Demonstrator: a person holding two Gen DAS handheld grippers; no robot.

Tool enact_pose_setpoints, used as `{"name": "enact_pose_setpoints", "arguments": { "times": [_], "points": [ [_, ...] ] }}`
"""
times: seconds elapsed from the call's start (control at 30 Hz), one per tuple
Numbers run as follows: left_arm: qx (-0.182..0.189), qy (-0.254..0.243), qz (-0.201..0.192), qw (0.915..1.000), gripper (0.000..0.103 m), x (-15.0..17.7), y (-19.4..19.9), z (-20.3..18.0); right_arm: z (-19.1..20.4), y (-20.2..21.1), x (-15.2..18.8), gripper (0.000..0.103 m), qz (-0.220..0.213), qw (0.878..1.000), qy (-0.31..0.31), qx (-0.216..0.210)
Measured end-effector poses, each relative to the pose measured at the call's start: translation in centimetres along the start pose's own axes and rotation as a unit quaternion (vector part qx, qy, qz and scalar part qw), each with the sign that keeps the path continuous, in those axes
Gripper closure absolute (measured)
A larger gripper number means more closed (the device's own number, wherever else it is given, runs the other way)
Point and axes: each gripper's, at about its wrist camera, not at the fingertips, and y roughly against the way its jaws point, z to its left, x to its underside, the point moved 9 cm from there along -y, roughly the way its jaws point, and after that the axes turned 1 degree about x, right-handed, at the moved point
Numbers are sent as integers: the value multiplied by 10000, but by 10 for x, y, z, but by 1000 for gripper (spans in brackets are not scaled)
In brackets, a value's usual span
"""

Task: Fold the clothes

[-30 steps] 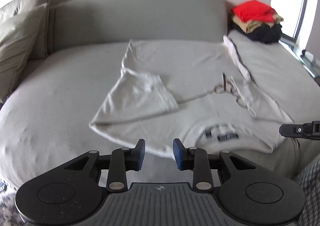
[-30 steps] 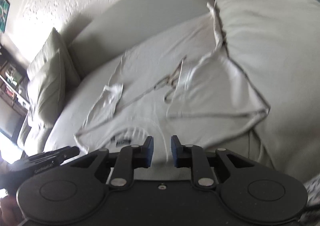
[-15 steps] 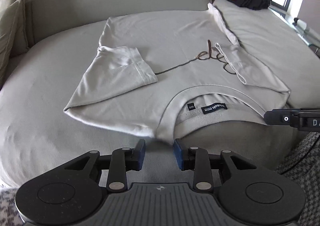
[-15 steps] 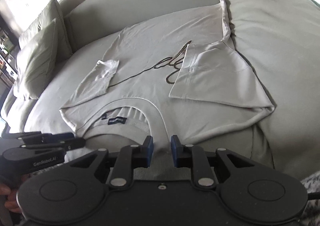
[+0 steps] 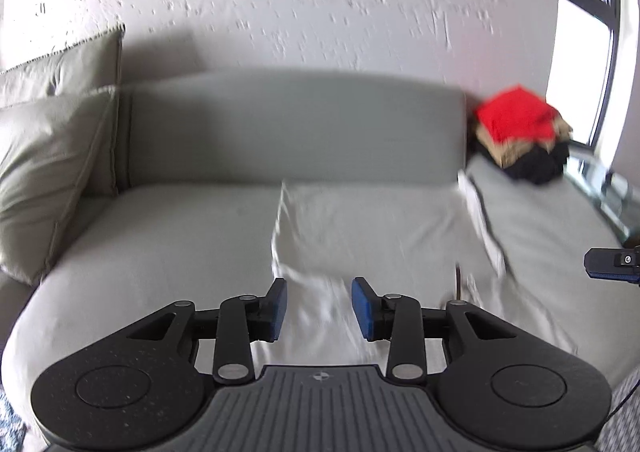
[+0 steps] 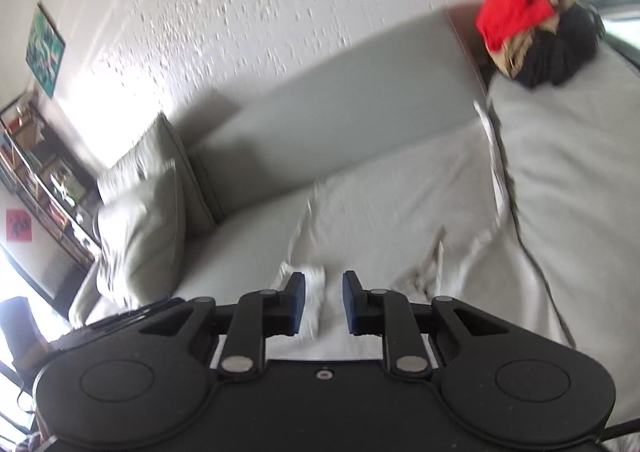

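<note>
The sofa seat (image 5: 160, 236) left of the grey T-shirt (image 5: 380, 228) lies bare, giving open passage. Cushions (image 5: 48, 155) block the far left end, the backrest (image 5: 296, 123) walls the rear, and a stack of folded clothes (image 5: 520, 135) fills the right rear corner.

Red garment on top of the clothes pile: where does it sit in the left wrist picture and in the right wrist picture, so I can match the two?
Left wrist: the red garment lies right of centre in the upper half, beside the window.
Right wrist: it sits in the top right corner.
Shared landmark: the sofa backrest, whose right end meets the pile in both.
</note>
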Motion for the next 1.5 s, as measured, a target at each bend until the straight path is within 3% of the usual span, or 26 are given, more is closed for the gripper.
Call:
{"name": "enact_pose_setpoints", "arguments": {
  "times": [0.23, 0.27, 0.4, 0.57, 0.63, 0.73, 0.9, 1.03, 1.17, 1.3, 1.5],
  "points": [
    [-3, 142, -89, 9999, 66, -57, -62, 30, 8, -24, -74, 64, -338, 9994, 42, 31],
    [39, 233, -21, 9997, 66, -60, -80, 36, 6, -30, -84, 59, -371, 9993, 27, 54],
    [219, 876, 543, 9944, 72, -62, -175, 63, -44, -75, -106, 59, -355, 9985, -244, 333],
    [122, 1084, 1106, 9879, 71, -61, -295, 92, -106, -132, -133, 59, -335, 9954, -581, 682],
    [174, 1226, 1315, 9835, 65, -59, -339, 105, -131, -155, -144, 59, -327, 9935, -716, 821],
    [452, 1689, 1674, 9703, 67, -51, -392, 120, -168, -188, -160, 59, -314, 9900, -917, 1029],
    [1053, 2326, 1565, 9541, 68, -58, -441, 127, -212, -224, -176, 59, -383, 9861, -1107, 1182],
    [1206, 2578, 1567, 9457, 74, -71, -470, 129, -228, -236, -176, 59, -388, 9849, -1202, 1183],
    [1147, 2445, 1609, 9493, 82, -79, -491, 121, -242, -246, -176, 59, -345, 9830, -1277, 1275],
    [1094, 2143, 1702, 9556, 99, -80, -499, 104, -246, -253, -179, 63, -286, 9841, -1170, 1307],
    [641, 1641, 1376, 9747, 101, -88, -482, 93, -241, -266, -197, 63, -116, 9840, -954, 1502]
  ]
}}
